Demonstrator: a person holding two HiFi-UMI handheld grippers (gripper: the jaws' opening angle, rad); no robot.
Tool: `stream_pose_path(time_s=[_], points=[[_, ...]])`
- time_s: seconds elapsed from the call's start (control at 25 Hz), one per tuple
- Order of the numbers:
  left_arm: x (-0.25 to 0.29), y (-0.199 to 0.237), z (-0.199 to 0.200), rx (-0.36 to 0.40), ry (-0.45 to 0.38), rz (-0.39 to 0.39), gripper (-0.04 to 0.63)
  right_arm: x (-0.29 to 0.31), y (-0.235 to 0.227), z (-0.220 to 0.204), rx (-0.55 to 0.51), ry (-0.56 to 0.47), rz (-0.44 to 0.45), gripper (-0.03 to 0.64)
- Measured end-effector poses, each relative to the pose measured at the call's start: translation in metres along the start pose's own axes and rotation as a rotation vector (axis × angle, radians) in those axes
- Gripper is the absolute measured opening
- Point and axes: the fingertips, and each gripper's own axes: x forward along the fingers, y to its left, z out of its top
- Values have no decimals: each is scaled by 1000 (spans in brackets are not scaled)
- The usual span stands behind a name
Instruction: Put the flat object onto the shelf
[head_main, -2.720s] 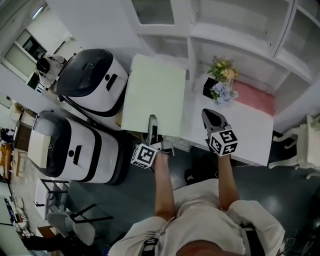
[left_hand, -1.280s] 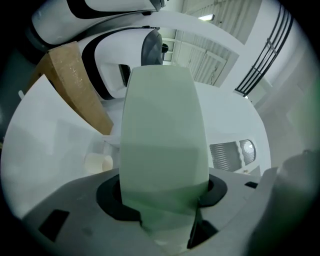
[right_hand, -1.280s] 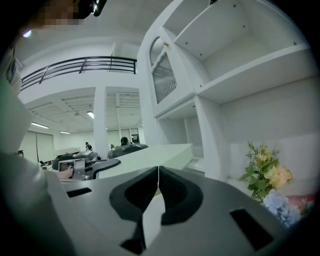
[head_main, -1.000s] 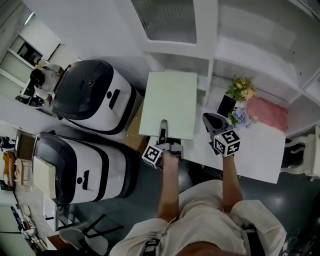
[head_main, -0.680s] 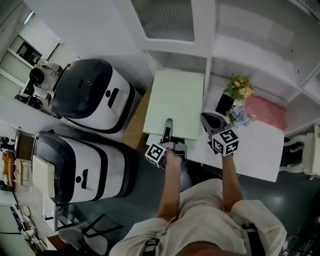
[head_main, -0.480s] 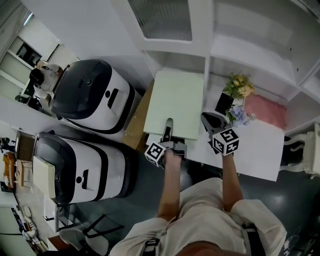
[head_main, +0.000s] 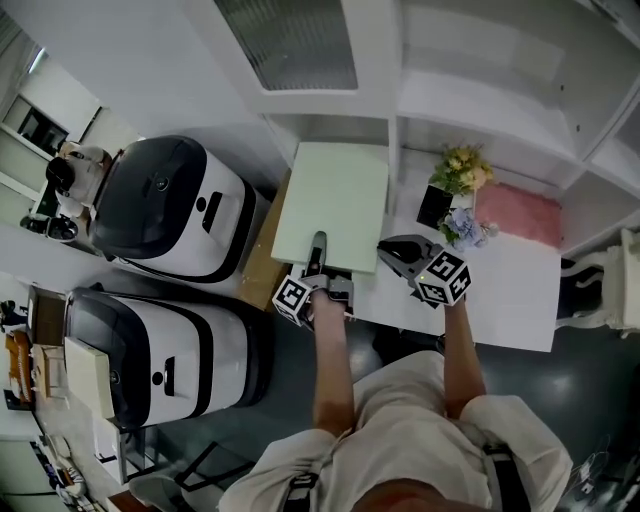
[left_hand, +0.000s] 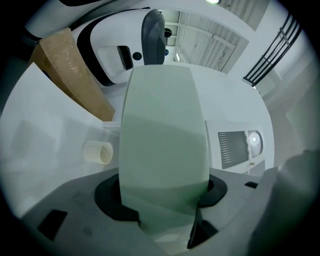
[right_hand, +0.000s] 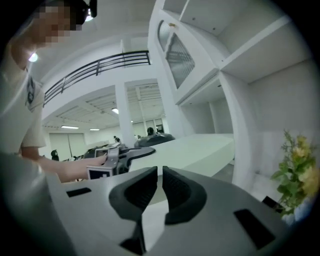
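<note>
We've brought the pale green flat board (head_main: 334, 198), clamped in our left gripper (head_main: 318, 250), nearer the white wooden shelf (head_main: 470, 105); right gripper (head_main: 390, 253) closed, empty.

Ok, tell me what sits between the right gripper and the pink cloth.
The head view shows a flower arrangement in a dark pot, standing on the white table between the right gripper and the pink cloth.

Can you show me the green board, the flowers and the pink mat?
green board (head_main: 335, 200): head view, middle of its top face.
flowers (head_main: 453, 170): head view, on the yellow blooms.
pink mat (head_main: 517, 215): head view, its middle.
</note>
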Motion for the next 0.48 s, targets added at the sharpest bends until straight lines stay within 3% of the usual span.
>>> stream_pose_path(time_s=[0.12, 0.24, 0.32, 0.36, 0.48], points=[[8, 3, 5, -21, -1, 1, 262, 1, 12, -4, -58, 28, 51, 90], [15, 0, 9, -18, -5, -9, 262, 4, 19, -7, -87, 41, 70, 217], [20, 0, 12, -18, -12, -22, 262, 8, 24, -9, -95, 49, 77, 226], [22, 0, 13, -30, -16, -23, 262, 12, 27, -12, -106, 61, 78, 262], [27, -1, 14, -21, -22, -25, 262, 22, 23, -18, -169, 91, -18, 287]])
